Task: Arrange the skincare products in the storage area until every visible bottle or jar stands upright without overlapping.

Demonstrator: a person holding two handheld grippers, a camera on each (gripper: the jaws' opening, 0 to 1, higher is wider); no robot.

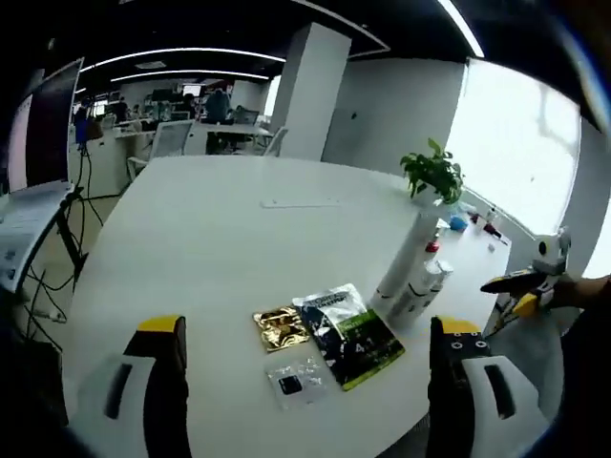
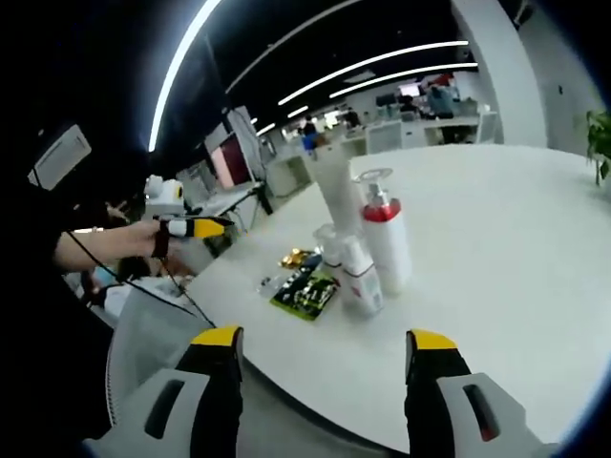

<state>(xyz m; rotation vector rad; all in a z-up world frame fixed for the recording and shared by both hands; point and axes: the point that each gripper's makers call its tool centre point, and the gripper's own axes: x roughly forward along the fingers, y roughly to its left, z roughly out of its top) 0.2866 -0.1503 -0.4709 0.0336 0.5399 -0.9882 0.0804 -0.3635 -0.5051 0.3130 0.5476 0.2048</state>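
A tall white tube [image 2: 339,196], a red-collared pump bottle [image 2: 387,240] and two small white bottles [image 2: 351,272] stand upright, clustered on the white table.

On the wide white counter [image 1: 220,248], a dark-and-green foil sachet [image 1: 349,336] lies near the front edge, with a small gold foil packet [image 1: 280,327] just to its left and a clear plastic packet [image 1: 295,379] before them. To the sachet's right stand white plastic skincare bottles [image 1: 416,277] in a cluster. Behind them, farther along the counter, sits a leafy green potted plant [image 1: 434,172].

In the right gripper view, the red-collared white pump bottle [image 2: 386,239] stands right of the tall white tube [image 2: 340,196].
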